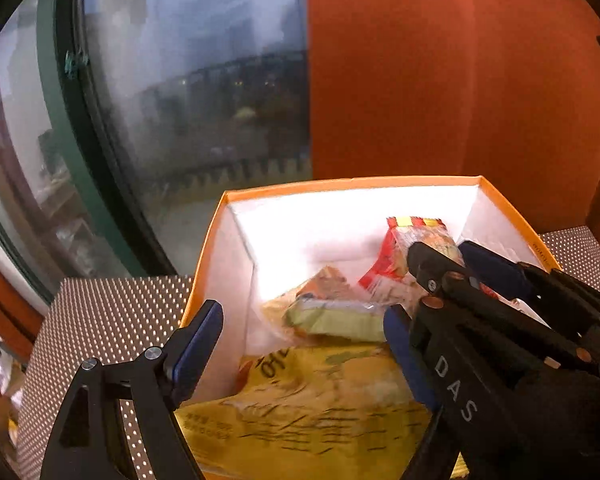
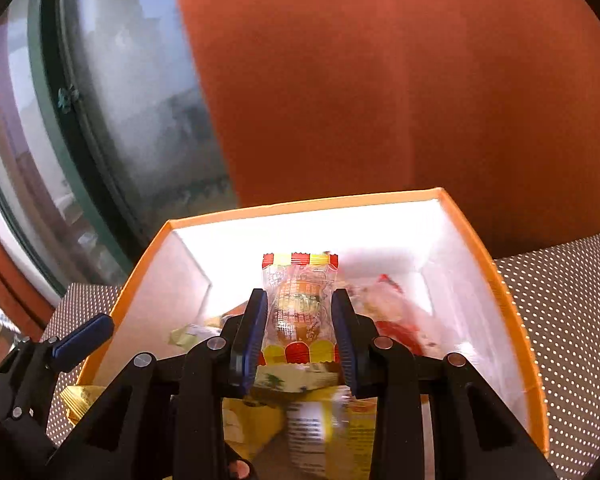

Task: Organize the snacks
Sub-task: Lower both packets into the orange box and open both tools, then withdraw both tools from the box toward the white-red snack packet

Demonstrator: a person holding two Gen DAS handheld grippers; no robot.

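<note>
An orange-rimmed box [image 1: 340, 184] with white inner walls stands on a dotted surface and holds several snack packets. My right gripper [image 2: 300, 336] is shut on a clear packet with red and yellow scalloped ends [image 2: 300, 304], held upright over the inside of the box [image 2: 300, 205]. The left wrist view shows that gripper [image 1: 446, 250] and its packet [image 1: 412, 228] at the right. My left gripper [image 1: 300, 344] is open with nothing in it, one finger [image 1: 198, 340] outside the box's left wall and the other inside. Below lie a big yellow bag [image 1: 320, 412] and a pale green packet [image 1: 340, 320].
A red packet [image 2: 396, 332] lies in the box's far right part. The dotted mat [image 1: 112, 312] reaches past the box on both sides. A dark-framed window [image 1: 180, 100] stands behind at the left, and an orange-red wall [image 1: 440, 80] behind at the right.
</note>
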